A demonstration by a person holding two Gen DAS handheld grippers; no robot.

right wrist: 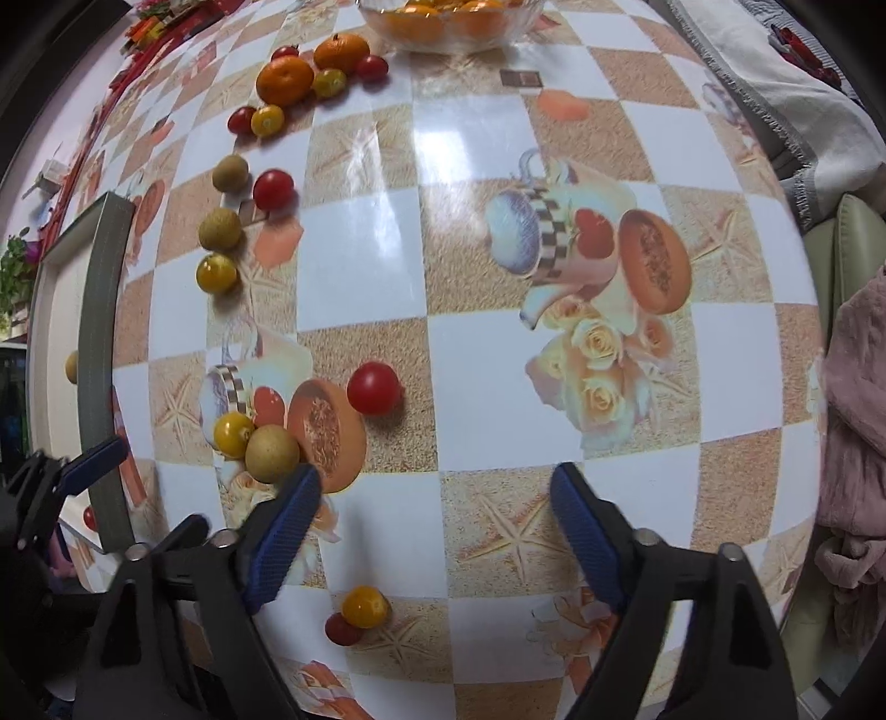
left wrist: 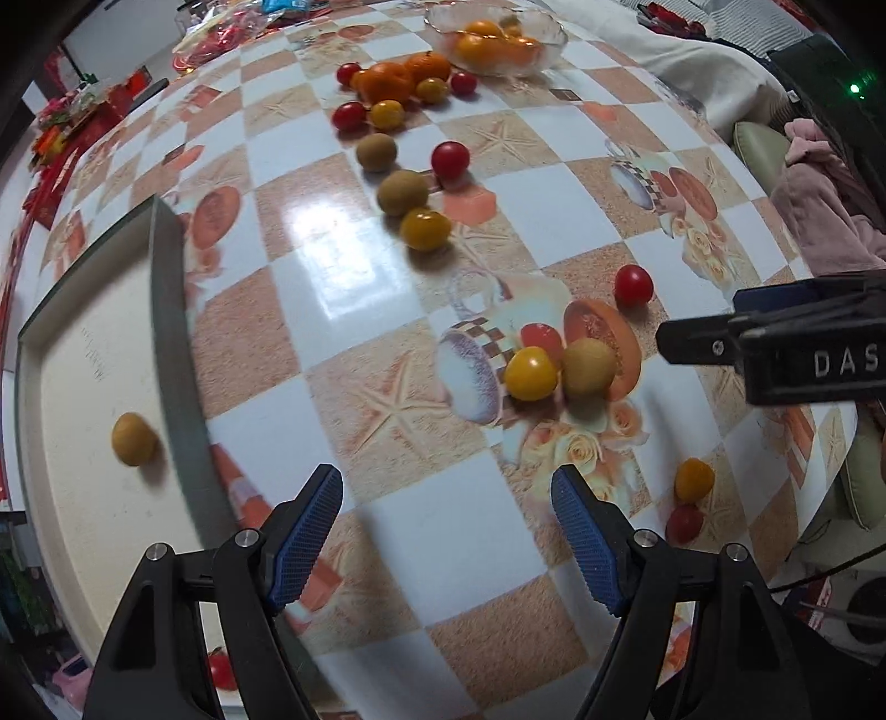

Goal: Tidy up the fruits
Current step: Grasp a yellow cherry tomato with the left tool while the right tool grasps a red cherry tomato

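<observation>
Loose fruits lie on the checkered table: red cherry tomatoes (left wrist: 449, 159), yellow tomatoes (left wrist: 425, 229), tan longans (left wrist: 402, 191) and two oranges (left wrist: 385, 83). A yellow tomato (right wrist: 233, 435) and a longan (right wrist: 272, 452) sit together just left of my right gripper. One longan (left wrist: 133, 439) lies in the cream tray (left wrist: 166, 310) at the left. My left gripper (left wrist: 446, 534) is open and empty above the table beside the tray. My right gripper (right wrist: 434, 529) is open and empty; it also shows in the left wrist view (left wrist: 775, 343).
A glass bowl (left wrist: 548, 33) holding orange and yellow fruits stands at the far edge. A yellow and a red tomato (right wrist: 362, 609) lie near the front edge. Red packages clutter the far left. A pink cloth (right wrist: 858, 415) hangs beyond the right table edge.
</observation>
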